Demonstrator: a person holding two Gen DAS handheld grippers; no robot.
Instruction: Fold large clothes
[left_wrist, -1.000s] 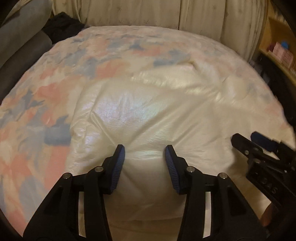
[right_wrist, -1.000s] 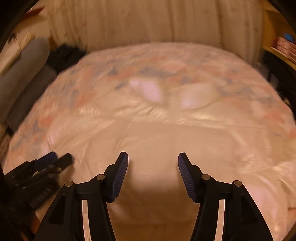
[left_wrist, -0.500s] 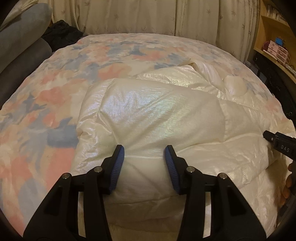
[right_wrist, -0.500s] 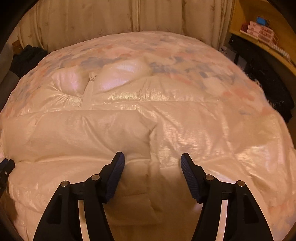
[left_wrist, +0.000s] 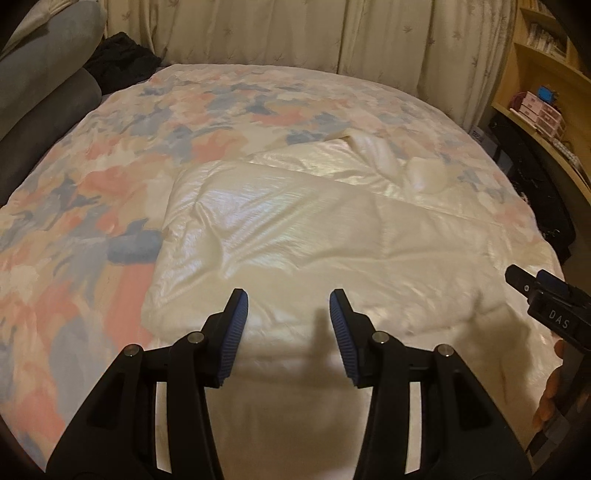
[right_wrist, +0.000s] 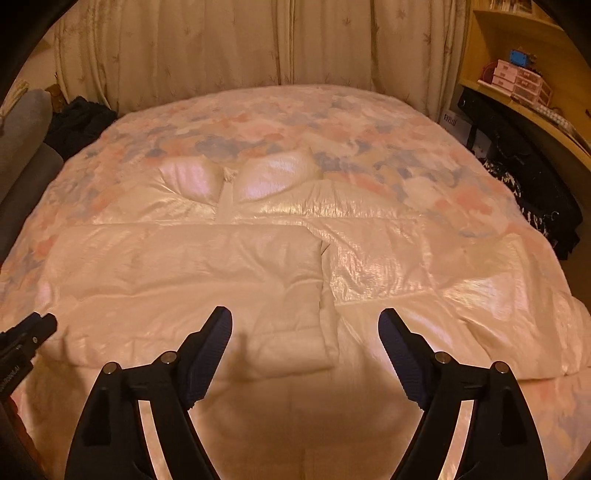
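Lying beneath left gripper (left_wrist: 289, 306) (spread): jacket (left_wrist: 295, 236)

The puffy jacket (left_wrist: 303, 236) was glossy, crinkled cream fabric on a soft, matt floral quilt (left_wrist: 110, 177); the gripper pads (left_wrist: 236, 332) were ribbed blue rubber.

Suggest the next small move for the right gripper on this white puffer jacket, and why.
Probably lower the right gripper onto the unfolded right sleeve and close on it. The jacket has its left sleeve already lying across the body, the right one lies spread out, and both grippers, the left gripper too, hover open holding nothing.
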